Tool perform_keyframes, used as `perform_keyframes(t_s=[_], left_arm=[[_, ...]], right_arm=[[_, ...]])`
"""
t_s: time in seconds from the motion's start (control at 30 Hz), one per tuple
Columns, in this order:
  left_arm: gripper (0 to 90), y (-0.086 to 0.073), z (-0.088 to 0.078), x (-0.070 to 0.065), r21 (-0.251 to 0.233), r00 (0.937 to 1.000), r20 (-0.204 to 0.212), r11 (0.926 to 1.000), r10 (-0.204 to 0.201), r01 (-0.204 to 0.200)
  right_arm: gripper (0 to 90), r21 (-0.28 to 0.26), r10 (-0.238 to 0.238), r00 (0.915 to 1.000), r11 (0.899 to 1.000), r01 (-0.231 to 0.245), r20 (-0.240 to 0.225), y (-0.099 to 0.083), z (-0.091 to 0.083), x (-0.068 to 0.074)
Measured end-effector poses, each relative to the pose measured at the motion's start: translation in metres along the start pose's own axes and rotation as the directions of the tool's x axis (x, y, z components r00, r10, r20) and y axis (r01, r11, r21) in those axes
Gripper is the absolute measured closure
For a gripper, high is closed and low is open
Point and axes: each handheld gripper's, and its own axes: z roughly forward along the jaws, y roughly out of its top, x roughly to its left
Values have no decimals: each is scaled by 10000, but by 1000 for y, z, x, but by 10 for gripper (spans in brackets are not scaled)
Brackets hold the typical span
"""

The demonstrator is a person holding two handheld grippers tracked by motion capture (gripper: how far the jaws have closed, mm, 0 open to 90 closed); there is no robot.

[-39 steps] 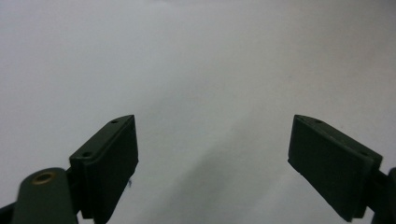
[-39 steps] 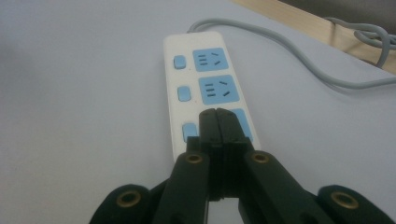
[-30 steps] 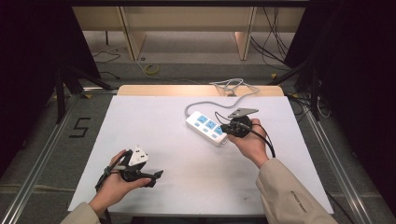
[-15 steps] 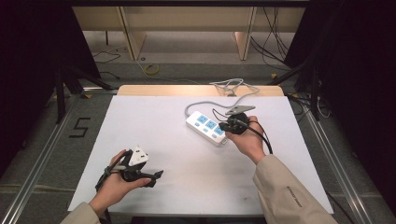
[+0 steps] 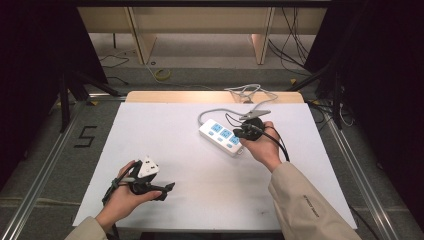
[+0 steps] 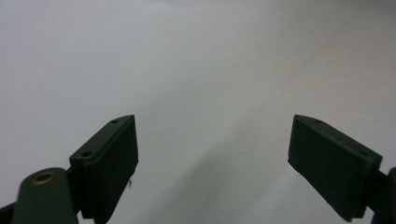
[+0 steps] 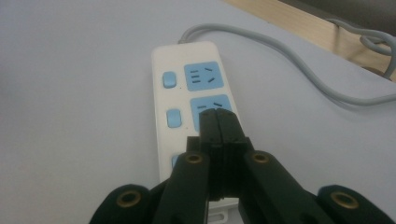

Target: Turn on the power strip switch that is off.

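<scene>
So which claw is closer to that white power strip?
The right claw: it hangs, shut, just above the power strip. The left claw sits open, far off near the table's front left corner.

You sit at a table (image 5: 165, 125) with a plain white top. Its far edge is a strip of light wood (image 5: 200, 96). Past it stands a wooden shelf frame (image 5: 200, 30) with pale legs. The floor (image 5: 45, 150) is grey. A black number five (image 5: 85, 136) is stuck on the floor at your left. Metal rails (image 5: 42, 172) run along both sides of the table. Loose wires (image 5: 160, 75) lie on the floor behind it. Dark curtains (image 5: 380, 75) hang at both sides. Light falls from above.
</scene>
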Motion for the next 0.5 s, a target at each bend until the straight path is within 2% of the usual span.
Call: perform_keyframes(t_s=[0.5], left_arm=[[157, 0, 0, 0, -36, 10000, 7, 10000, 36, -36]], right_arm=[[900, 77, -13, 10000, 10000, 12, 51, 5, 6, -1]])
